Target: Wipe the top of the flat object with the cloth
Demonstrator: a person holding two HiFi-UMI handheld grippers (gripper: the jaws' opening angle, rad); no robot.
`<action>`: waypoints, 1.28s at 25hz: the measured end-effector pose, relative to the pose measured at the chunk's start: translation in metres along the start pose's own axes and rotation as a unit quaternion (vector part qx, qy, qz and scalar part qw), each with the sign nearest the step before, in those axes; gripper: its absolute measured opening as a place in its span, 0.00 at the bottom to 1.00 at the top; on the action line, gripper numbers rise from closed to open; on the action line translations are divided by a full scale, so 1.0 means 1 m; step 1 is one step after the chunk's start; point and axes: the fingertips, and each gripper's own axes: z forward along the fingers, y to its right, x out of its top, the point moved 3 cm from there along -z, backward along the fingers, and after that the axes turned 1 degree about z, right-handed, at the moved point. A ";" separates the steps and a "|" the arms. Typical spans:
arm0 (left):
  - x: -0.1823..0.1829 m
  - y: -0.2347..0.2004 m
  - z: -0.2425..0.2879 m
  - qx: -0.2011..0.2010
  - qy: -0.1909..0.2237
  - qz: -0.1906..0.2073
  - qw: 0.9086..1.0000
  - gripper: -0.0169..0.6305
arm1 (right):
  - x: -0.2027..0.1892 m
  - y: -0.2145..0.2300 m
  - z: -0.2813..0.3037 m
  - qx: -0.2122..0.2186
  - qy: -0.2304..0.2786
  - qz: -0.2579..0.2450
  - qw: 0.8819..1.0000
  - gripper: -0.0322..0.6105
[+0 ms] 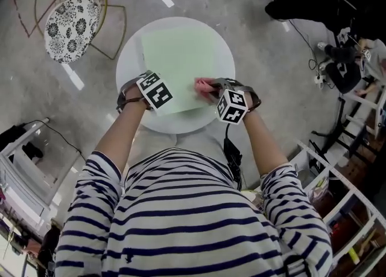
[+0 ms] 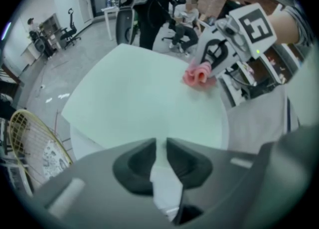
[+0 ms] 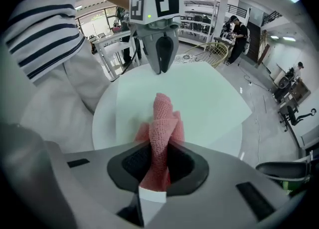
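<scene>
Grey workshop floor under a round white tabletop (image 1: 128, 58), with a pale green sheet (image 1: 178, 58) lying flat on it.
The sheet looks slightly longer going away from the person. The left gripper (image 2: 160, 145) is nearly closed and pinches the sheet's near left corner, probably to steady it. The right gripper (image 3: 158, 159) is clamped on a pink cloth (image 3: 162, 115), whose free end touches the sheet at its near right edge. Nearly all the top to be wiped therefore lies ahead and to that gripper's left.
</scene>
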 end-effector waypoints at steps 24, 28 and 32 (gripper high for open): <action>-0.017 0.025 -0.003 -0.044 -0.008 -0.016 0.999 0.16 | -0.022 -0.009 -0.003 -0.057 -0.033 0.081 0.995 0.16; -0.011 0.052 0.000 -0.073 -0.007 -0.019 0.997 0.16 | -0.028 0.035 -0.008 -0.109 -0.029 0.079 0.990 0.15; 0.006 0.071 0.008 -0.092 0.013 -0.025 0.995 0.16 | -0.024 0.087 -0.006 -0.154 -0.019 0.098 0.983 0.15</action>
